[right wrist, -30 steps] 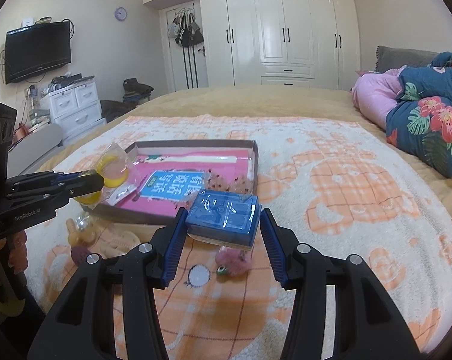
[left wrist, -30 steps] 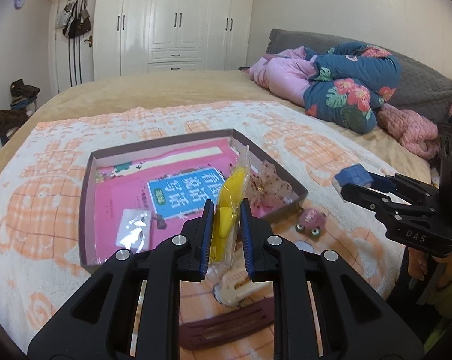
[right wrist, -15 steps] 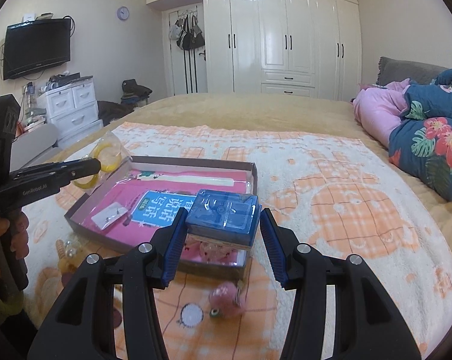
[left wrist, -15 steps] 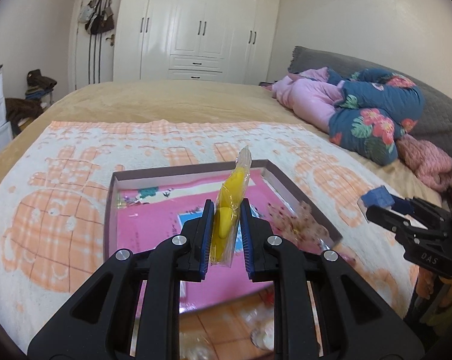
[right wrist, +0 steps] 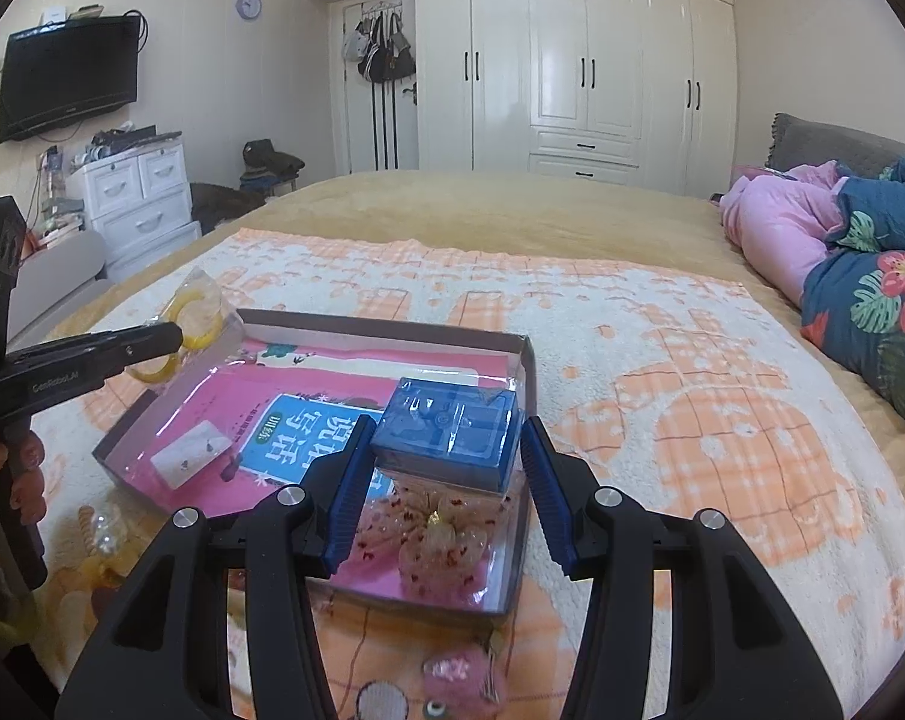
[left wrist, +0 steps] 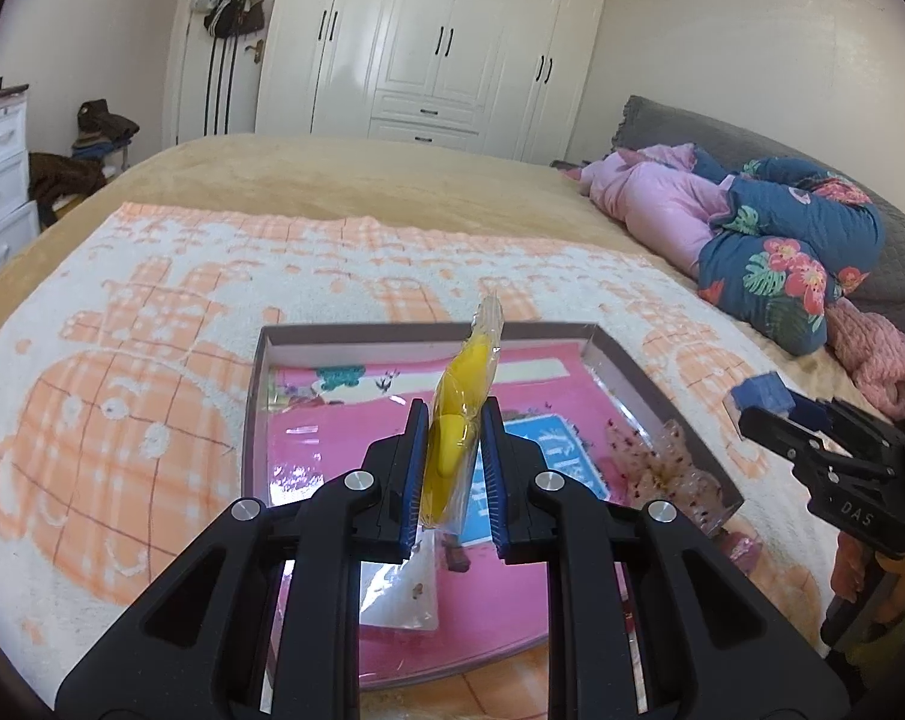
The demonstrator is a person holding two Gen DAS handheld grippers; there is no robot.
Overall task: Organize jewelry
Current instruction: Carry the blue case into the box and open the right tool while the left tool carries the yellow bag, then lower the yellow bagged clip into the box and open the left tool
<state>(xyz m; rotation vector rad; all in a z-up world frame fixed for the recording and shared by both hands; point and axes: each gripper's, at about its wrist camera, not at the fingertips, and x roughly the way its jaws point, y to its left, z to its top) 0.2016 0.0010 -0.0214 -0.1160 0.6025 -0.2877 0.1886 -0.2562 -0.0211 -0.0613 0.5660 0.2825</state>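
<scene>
My left gripper (left wrist: pixel 450 468) is shut on a clear packet of yellow rings (left wrist: pixel 460 414), held upright above the shallow grey tray (left wrist: pixel 251 414) with a pink book inside. From the right wrist view the packet (right wrist: pixel 197 315) hangs over the tray's far left corner. My right gripper (right wrist: pixel 446 468) is shut on a blue jewelry box (right wrist: pixel 449 432), held over the tray's (right wrist: pixel 521 354) right side; the box also shows in the left wrist view (left wrist: pixel 761 390). A sheer flower hair bow (right wrist: pixel 437 534) and a small white earring card (right wrist: pixel 188 456) lie in the tray.
The tray sits on an orange-and-white blanket (left wrist: pixel 122 420) on the bed. A pink fuzzy clip (right wrist: pixel 461 678) and pale hair clips (right wrist: pixel 101 540) lie on the blanket in front of the tray. Pink and floral bedding (left wrist: pixel 770 240) is piled at the right.
Both grippers have moved forward over the tray with their loads still held. The loose clips on the blanket have dropped out of the left wrist view.
</scene>
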